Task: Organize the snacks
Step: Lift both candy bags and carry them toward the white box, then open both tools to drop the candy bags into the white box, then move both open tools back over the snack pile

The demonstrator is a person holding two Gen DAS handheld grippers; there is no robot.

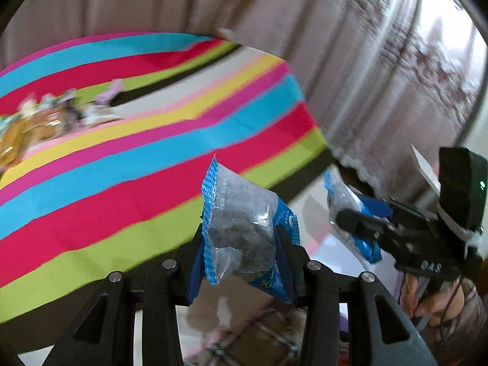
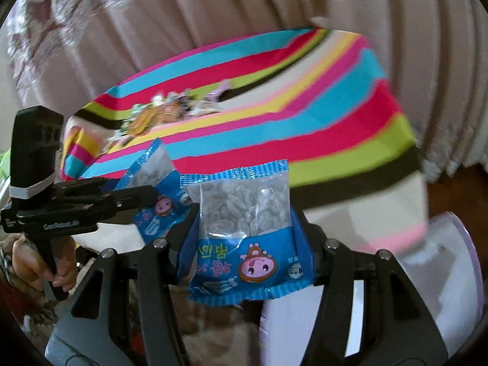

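Now both tongs carry a snack packet off the counter.

My left tongs pinch a blue-and-clear crinkly plastic snack packet at lower centre; my right tongs clamp its twin. They look light, soft and slippery, so I'd grip across the filled middle.

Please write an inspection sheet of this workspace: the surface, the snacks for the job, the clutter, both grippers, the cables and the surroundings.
Surface: striped cloth in bright colours covers the table.
Job's things: one blue snack packet in the left gripper, a second blue snack packet in the right gripper; a pile of mixed snacks lies at the far side of the cloth, too blurred to name.
Clutter: nothing seen beyond the pile.
Grippers: left gripper shut on its packet; right gripper shut on its packet; both held off the cloth.
Cables: nothing seen.
Surroundings: pink curtain behind the table; a white container low at the right.
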